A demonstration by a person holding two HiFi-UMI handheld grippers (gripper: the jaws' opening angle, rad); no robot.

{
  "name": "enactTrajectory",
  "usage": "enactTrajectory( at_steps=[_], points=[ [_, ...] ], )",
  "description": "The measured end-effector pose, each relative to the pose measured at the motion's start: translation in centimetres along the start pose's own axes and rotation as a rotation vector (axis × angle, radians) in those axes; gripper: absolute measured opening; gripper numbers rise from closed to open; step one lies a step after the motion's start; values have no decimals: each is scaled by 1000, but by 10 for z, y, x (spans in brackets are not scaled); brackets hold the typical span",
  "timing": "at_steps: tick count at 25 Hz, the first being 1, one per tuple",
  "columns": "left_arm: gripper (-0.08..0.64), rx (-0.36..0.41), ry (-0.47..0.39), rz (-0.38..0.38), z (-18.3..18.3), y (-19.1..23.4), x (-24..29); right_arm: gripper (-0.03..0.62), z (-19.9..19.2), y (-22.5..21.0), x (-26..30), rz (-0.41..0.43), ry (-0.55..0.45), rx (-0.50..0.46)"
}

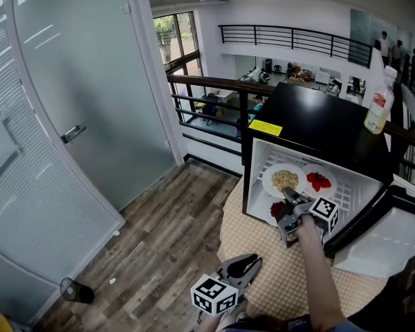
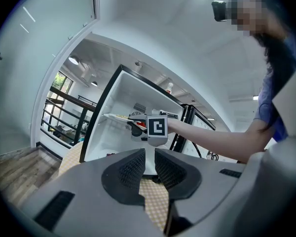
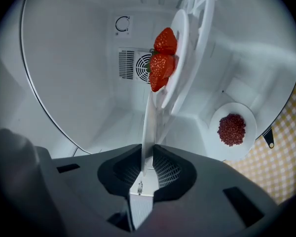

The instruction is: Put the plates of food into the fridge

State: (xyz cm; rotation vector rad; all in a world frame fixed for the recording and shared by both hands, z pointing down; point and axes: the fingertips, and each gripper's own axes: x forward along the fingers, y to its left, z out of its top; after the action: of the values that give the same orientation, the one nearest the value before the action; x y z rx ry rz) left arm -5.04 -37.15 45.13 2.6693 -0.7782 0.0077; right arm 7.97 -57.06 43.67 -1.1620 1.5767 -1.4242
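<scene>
Inside the open fridge [image 1: 311,123] on the checkered counter [image 1: 277,282], our right tool [image 3: 148,154] pinches the rim of a white plate [image 3: 149,122] at the wire shelf [image 3: 200,4]. We judge it stiff, light, slick and breakable; the rim suits. Our left tool [image 2: 147,157] hangs barely parted, empty.

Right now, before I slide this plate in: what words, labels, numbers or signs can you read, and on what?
No text reads as words.
Yellow label on the fridge front: print too small to read.
Bottle label: too blurred to read.
Circular arrow sign on the fridge's back wall: symbol only.
Marker cubes: square patterns, no letters.
</scene>
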Motion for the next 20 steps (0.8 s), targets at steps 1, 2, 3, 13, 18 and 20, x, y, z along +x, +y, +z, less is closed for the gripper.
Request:
enactTrajectory(
  at_steps=[1,2,3,13,18,20],
  points=[
    [69,-1,0,3,0,1,-1,61,1,0,3,-2,-7,5],
    [69,-2,0,7,1,2,-2,61,3,-1,6,-5,-15,12],
    [69,-3,0,11,1,4,-3,61,4,-1,8,-9,-24,17],
    [69,-22,-2,61,-1,18,-14,61,5,3,25,8,-80,71],
    [69,-25,1,60,-4,17,-12,63,4,3,24,39,-82,55],
    [69,-27,5,58,-6,16,-11,71,3,2,24,47,-70,56]
  ],
)
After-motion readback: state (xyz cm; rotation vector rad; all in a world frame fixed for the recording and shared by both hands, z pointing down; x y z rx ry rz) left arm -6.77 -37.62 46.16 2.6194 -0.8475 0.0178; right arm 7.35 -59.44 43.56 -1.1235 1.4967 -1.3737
